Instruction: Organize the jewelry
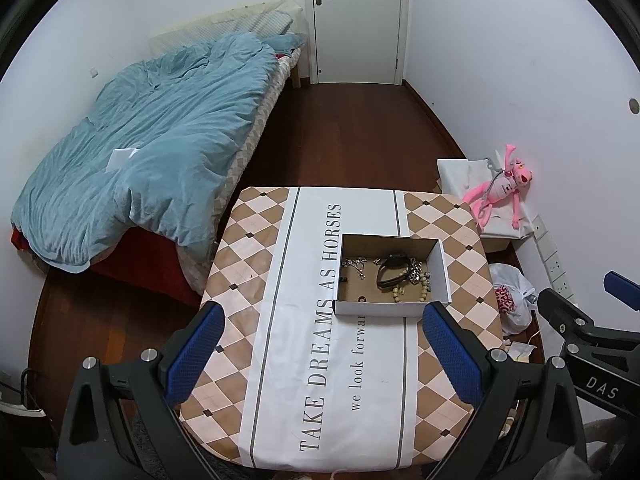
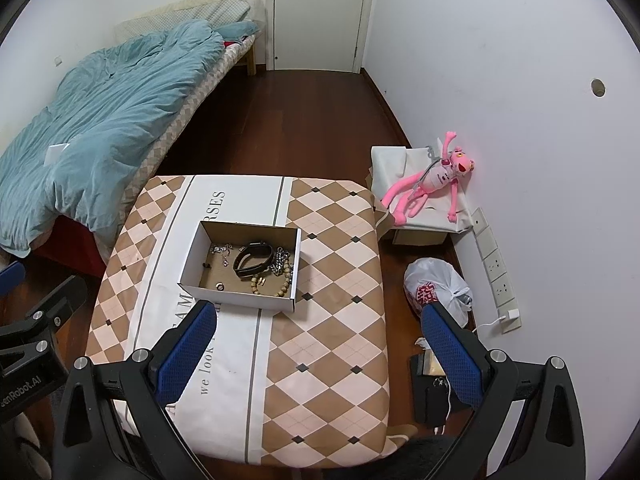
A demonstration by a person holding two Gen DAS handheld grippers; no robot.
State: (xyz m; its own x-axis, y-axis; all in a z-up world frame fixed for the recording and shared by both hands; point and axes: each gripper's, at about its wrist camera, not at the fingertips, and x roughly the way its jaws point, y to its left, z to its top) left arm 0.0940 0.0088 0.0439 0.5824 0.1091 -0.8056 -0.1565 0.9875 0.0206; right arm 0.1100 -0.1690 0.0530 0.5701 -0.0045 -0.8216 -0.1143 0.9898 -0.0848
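An open white cardboard box [image 1: 390, 309] [image 2: 236, 295] stands on the table with the patterned cloth [image 1: 280, 360] [image 2: 332, 320]. Inside lie a black strap bracelet [image 1: 394, 270] [image 2: 254, 260], a wooden bead bracelet [image 1: 416, 290] [image 2: 280, 284], a silver chain [image 1: 356, 264] [image 2: 222, 250], a metal link chain [image 2: 280, 260] and a small ring [image 2: 219, 287]. My left gripper [image 1: 322, 356] is open and empty, held above the table in front of the box. My right gripper [image 2: 318, 354] is open and empty, above the table's right part, in front and right of the box.
A bed with a blue duvet [image 1: 160, 140] [image 2: 100, 120] lies left of the table. A pink plush toy [image 1: 504, 188] [image 2: 432, 180] lies on a covered box at the right wall. A white plastic bag [image 1: 512, 296] [image 2: 436, 288] and dark items [image 2: 432, 392] sit on the floor at right.
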